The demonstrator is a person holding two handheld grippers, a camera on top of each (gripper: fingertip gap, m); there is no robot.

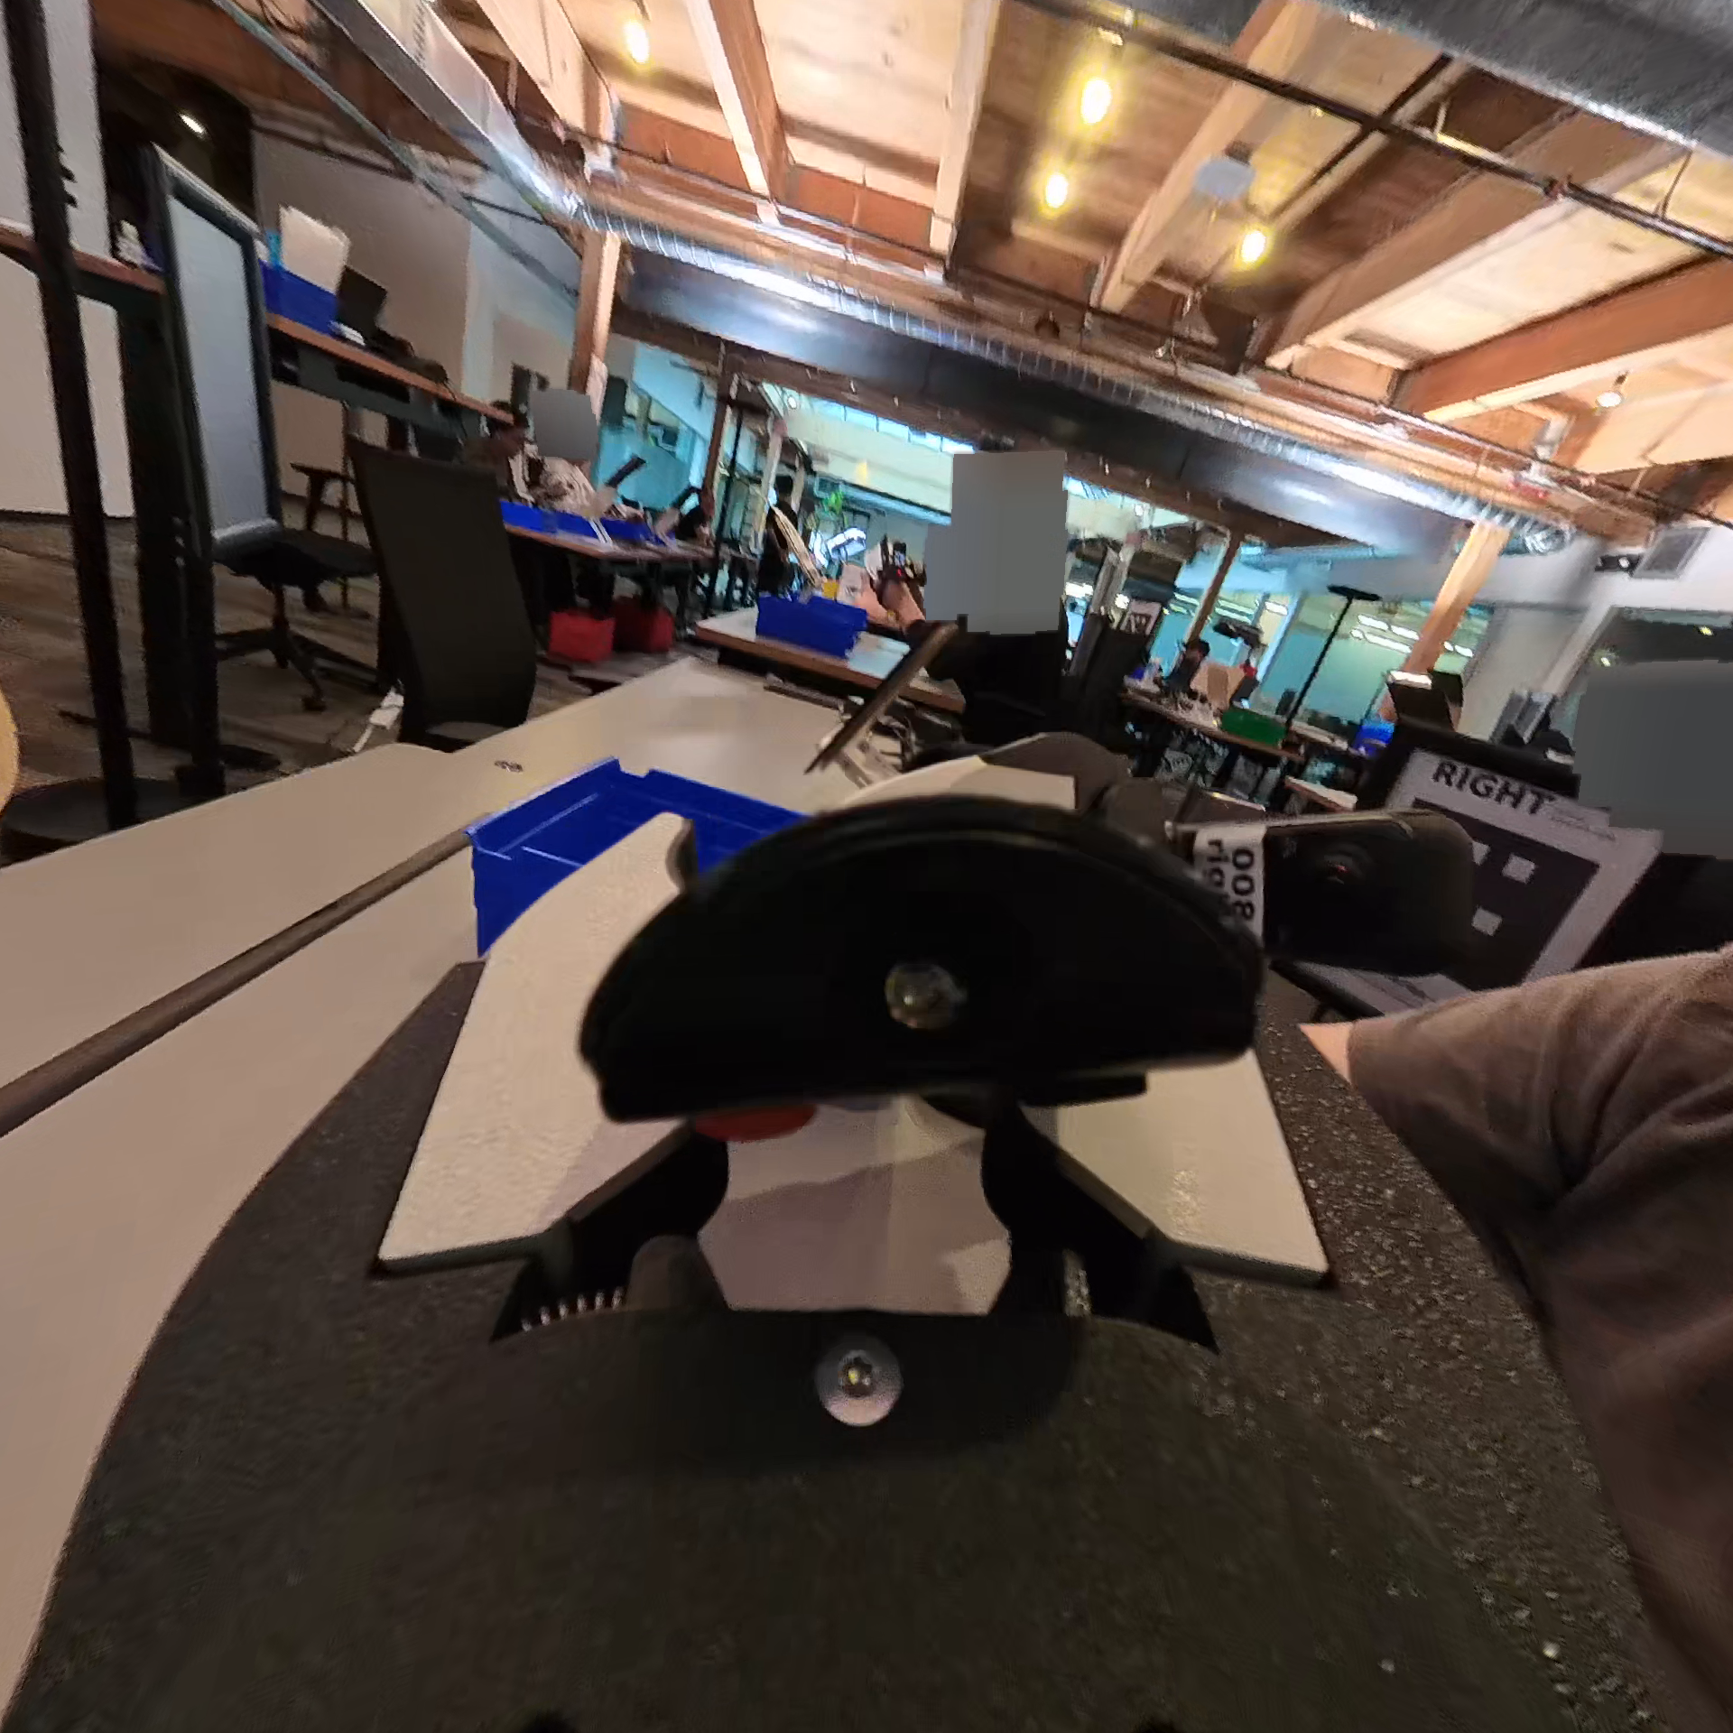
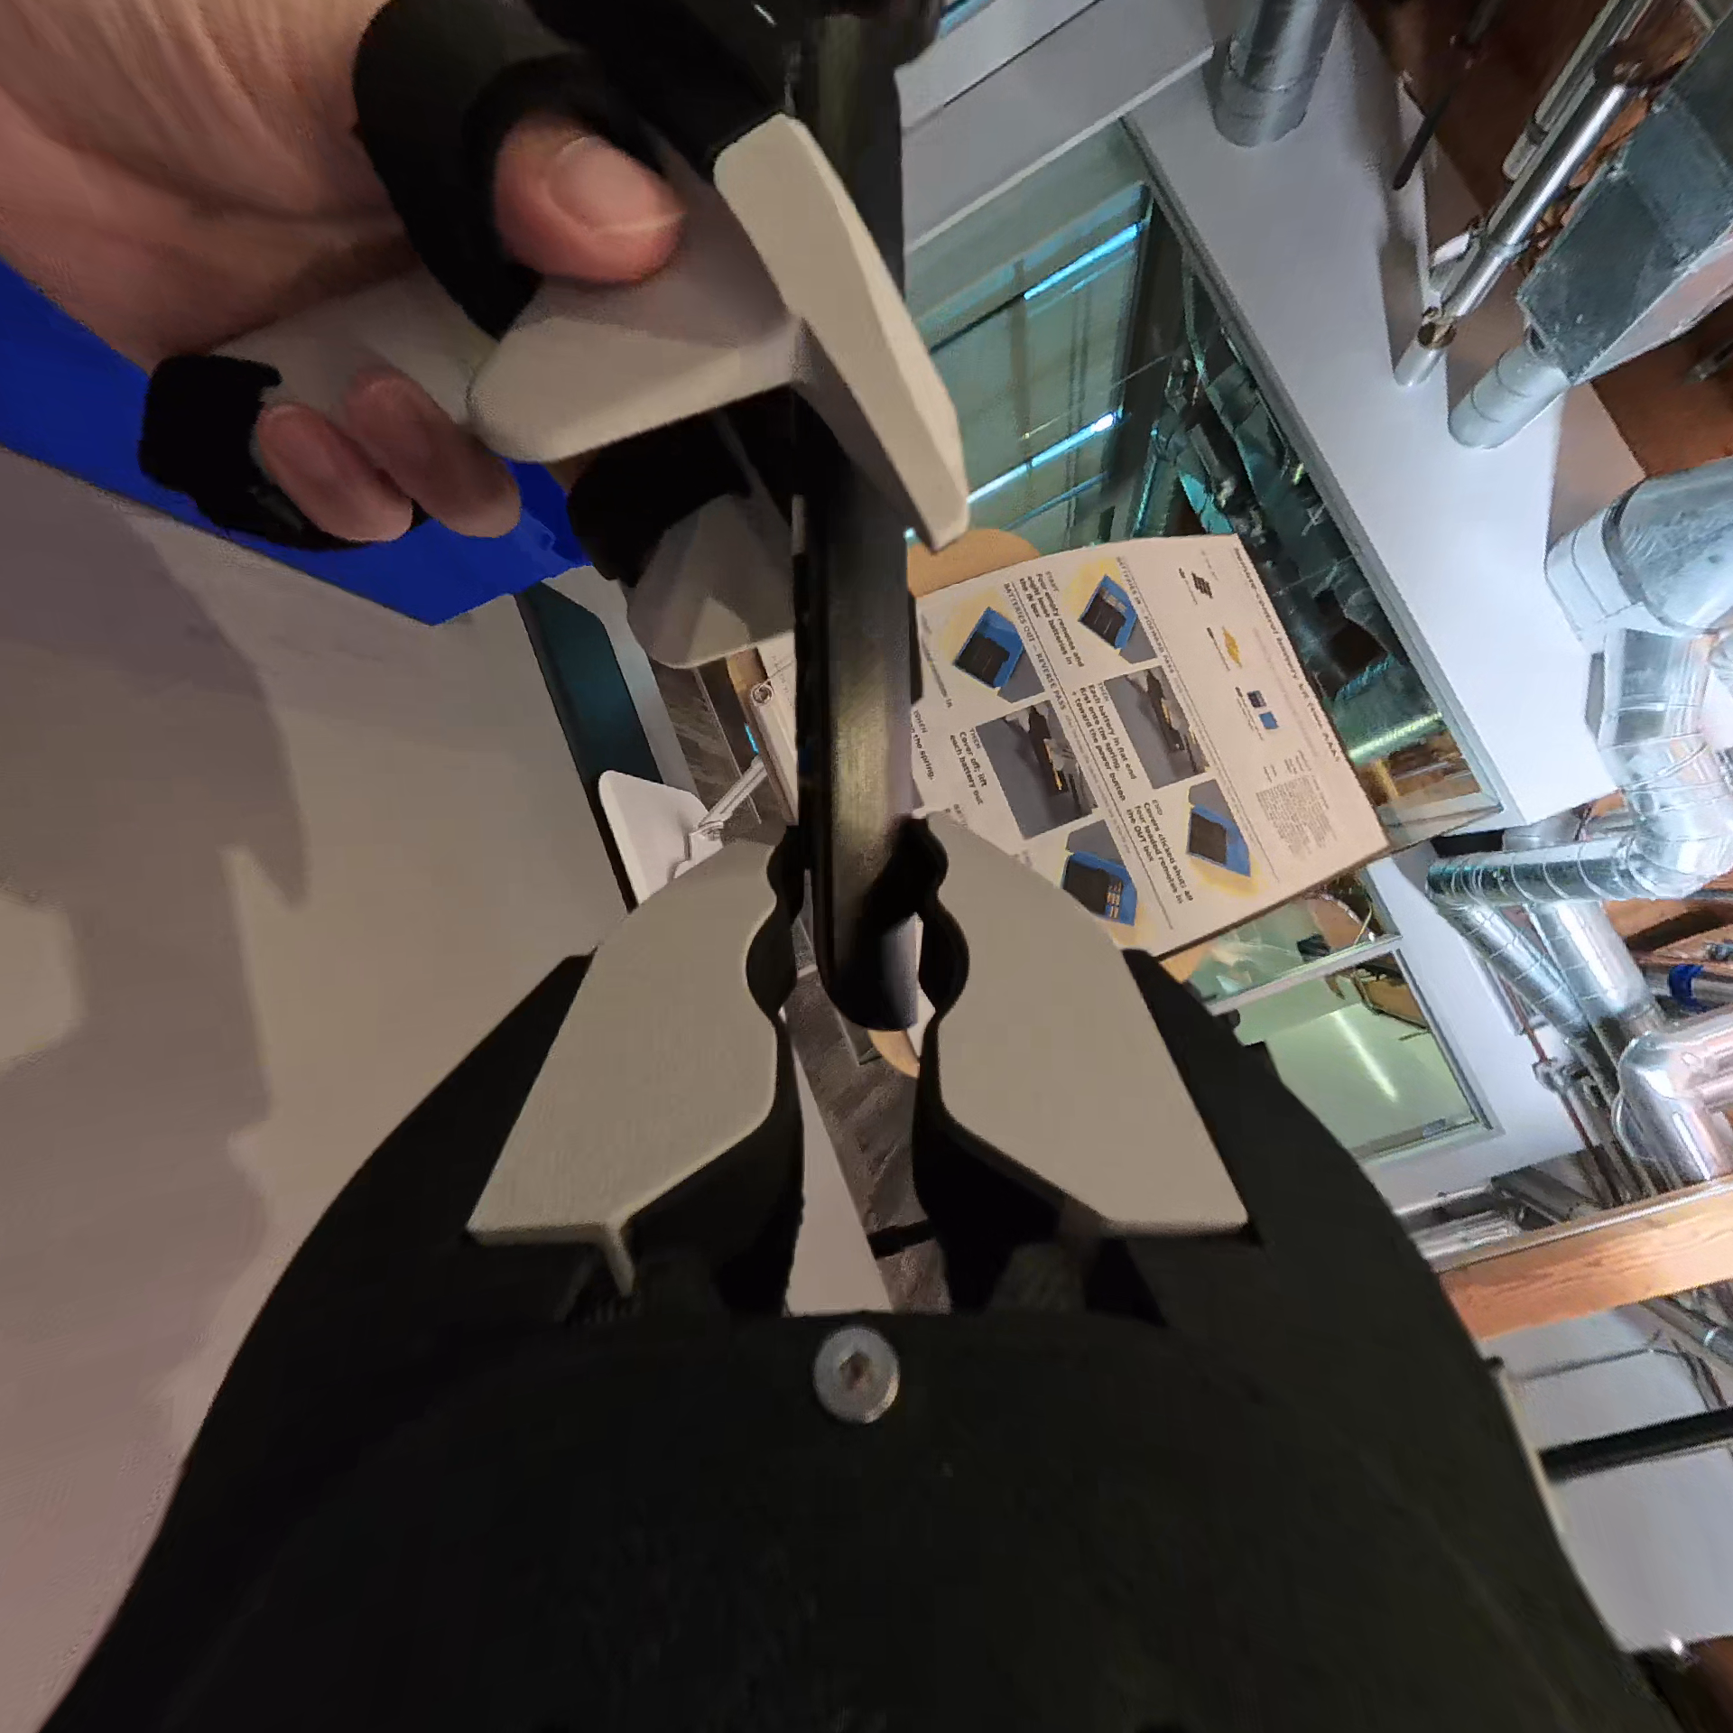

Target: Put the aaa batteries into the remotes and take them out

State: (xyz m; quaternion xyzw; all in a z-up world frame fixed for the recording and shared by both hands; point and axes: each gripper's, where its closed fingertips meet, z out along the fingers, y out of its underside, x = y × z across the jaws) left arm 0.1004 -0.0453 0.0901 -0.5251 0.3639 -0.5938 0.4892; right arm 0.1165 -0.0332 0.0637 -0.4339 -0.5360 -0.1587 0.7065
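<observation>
A slim black remote (image 2: 849, 750) is seen edge-on between both grippers, above the grey table. My right gripper (image 2: 858, 881) is shut on its near end. My left gripper (image 2: 825, 563), held by a gloved hand (image 2: 234, 188), comes in from the top with a grey finger on each side of the remote. In the left wrist view my left gripper's grey fingers (image 1: 525, 1078) reach under the right gripper's black body (image 1: 919, 956), which hides their tips. A red button (image 1: 750, 1121) of the remote peeks out below it. No batteries show.
A blue bin (image 1: 581, 844) stands on the grey table (image 1: 234, 891) beyond the grippers; it also shows in the right wrist view (image 2: 84, 403). A printed instruction sheet (image 2: 1172, 731) stands behind. A person's sleeve (image 1: 1547, 1266) is at the right. Desks and chairs fill the room behind.
</observation>
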